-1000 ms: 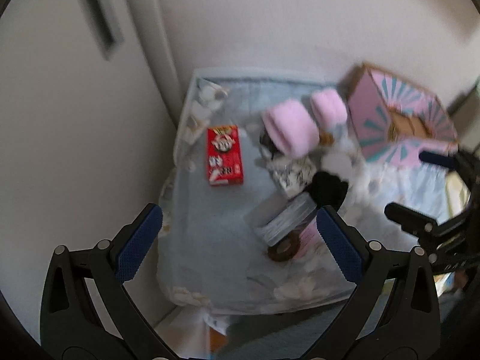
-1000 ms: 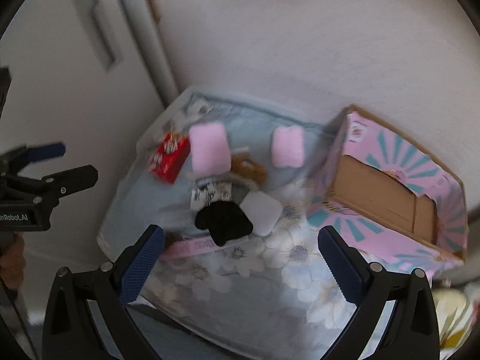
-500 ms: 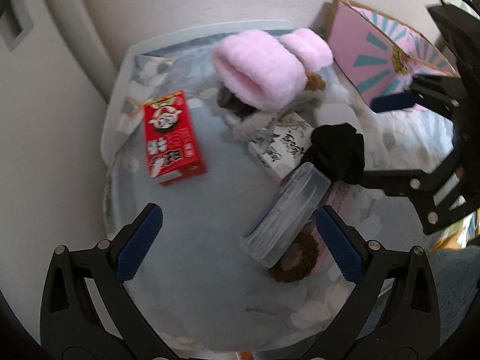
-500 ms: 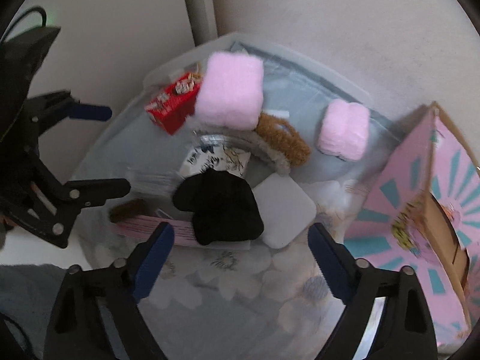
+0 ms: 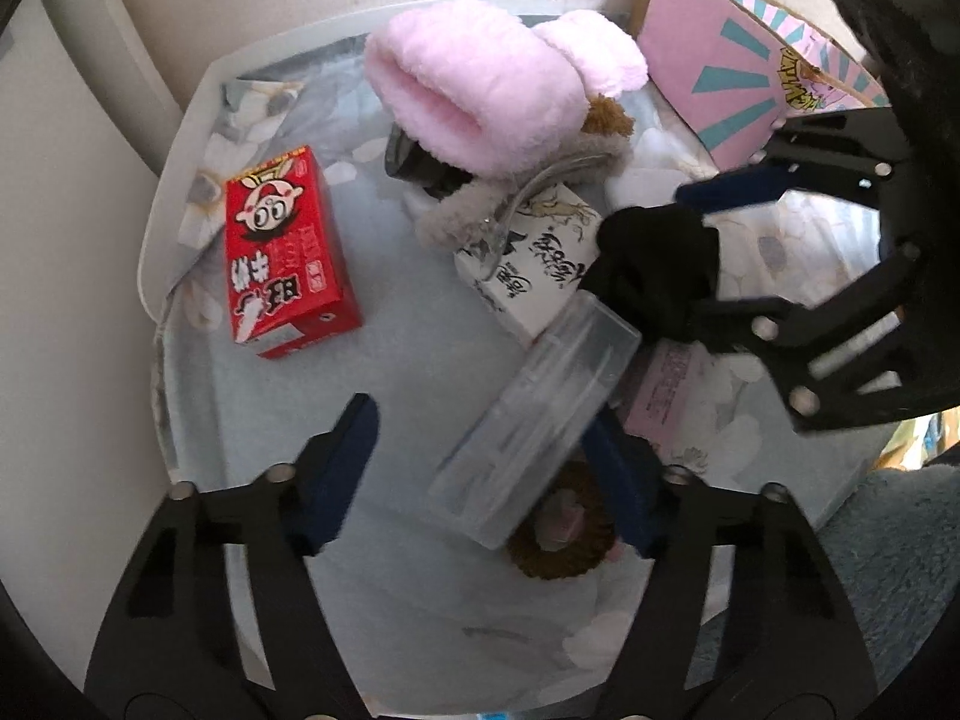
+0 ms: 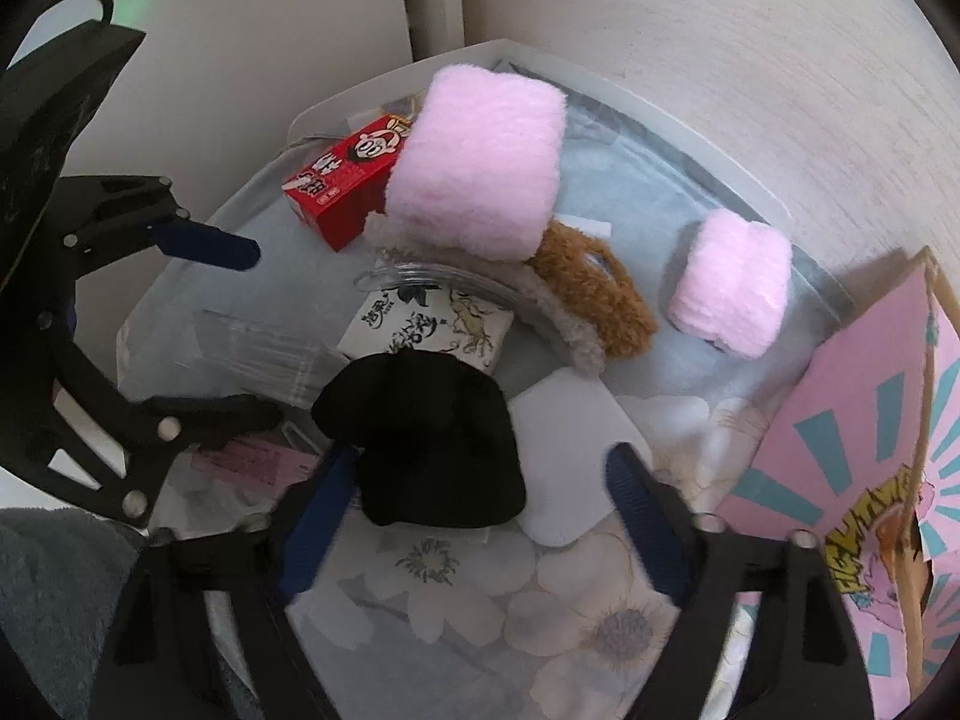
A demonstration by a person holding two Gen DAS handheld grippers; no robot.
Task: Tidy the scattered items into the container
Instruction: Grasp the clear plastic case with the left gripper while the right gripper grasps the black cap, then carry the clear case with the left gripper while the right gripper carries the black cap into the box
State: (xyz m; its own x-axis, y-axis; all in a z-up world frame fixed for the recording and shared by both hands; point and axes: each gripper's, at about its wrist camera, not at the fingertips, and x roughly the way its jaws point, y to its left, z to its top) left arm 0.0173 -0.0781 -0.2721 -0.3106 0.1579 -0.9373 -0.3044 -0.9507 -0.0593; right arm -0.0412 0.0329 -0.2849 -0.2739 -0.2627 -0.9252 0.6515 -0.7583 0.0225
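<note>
The pink cardboard box (image 6: 864,420) with teal rays stood at the right edge of the floral cloth (image 6: 540,588); its inside could not be seen. All the scattered items lay outside it on the cloth. A clear plastic case (image 5: 534,420) lay tilted in the near middle, partly over a brown hair tie (image 5: 564,546); its contents could not be made out. The left gripper (image 5: 486,468) pointed down over that case, jaws closing, the case between them, its right pad just beside the case's edge, contact unclear. The right gripper (image 6: 474,516) was closing around a black cloth bundle (image 6: 420,438), pads not clearly pressing it. A red carton (image 5: 282,258) with a cartoon face and white Chinese characters lay at the left. A white box (image 6: 426,324) bore black brush calligraphy. A pink slip (image 6: 258,459) had print too small to read. Two pink fluffy rolls (image 6: 480,168) and a furry headband (image 6: 564,312) lay farther back
</note>
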